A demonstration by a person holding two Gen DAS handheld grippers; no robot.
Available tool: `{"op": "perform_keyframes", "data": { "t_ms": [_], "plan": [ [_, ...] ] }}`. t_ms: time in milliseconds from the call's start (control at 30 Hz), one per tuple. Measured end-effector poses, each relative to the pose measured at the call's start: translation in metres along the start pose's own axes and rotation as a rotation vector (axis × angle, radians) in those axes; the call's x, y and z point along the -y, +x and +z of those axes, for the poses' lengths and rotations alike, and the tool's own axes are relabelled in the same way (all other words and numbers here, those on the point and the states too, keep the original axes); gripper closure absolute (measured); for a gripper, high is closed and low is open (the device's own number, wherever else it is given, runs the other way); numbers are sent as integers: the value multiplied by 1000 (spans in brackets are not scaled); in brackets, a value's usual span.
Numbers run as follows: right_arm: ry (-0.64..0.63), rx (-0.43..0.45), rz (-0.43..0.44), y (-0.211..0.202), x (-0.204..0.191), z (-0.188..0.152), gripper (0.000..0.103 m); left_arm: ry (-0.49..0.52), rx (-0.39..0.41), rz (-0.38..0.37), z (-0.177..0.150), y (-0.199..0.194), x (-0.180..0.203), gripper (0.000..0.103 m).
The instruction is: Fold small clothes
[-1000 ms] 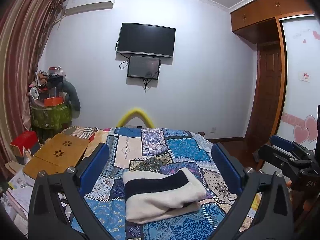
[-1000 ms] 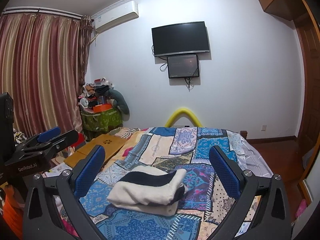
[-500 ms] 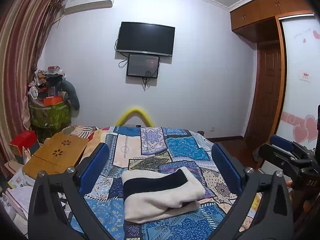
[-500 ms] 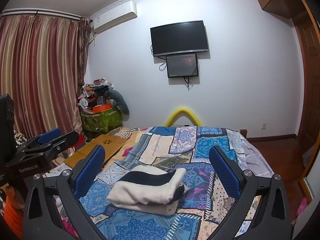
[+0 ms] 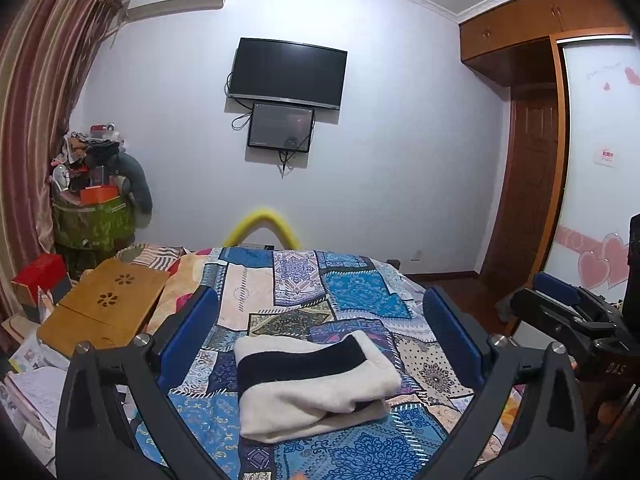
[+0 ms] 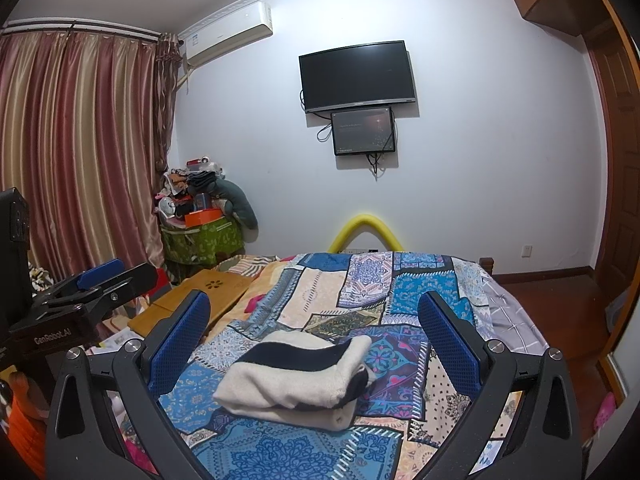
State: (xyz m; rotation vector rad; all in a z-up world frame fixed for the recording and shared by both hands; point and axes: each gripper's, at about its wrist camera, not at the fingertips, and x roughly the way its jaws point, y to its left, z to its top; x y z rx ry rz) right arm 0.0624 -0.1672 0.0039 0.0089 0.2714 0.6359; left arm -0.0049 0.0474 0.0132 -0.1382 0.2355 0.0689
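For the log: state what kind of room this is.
A home bedroom, most likely: a bed with a patchwork quilt, a wall-mounted TV facing it, striped curtains, and a built-in wooden wardrobe.

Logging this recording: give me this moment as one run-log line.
garment: folded, lying on patchwork bedspread | left gripper: open, empty | right gripper: open, empty | contact: none

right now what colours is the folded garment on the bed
Cream with a wide black band, clearest in the left wrist view: folded garment.
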Motion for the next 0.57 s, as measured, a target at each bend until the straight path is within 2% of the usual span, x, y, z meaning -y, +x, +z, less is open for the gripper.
{"op": "perform_keyframes", "data": {
  "t_ms": [567],
  "plan": [
    [8,-9,0,1,-2,-2,0,22,-5,-2,-3,1,6,0]
  ]
}}
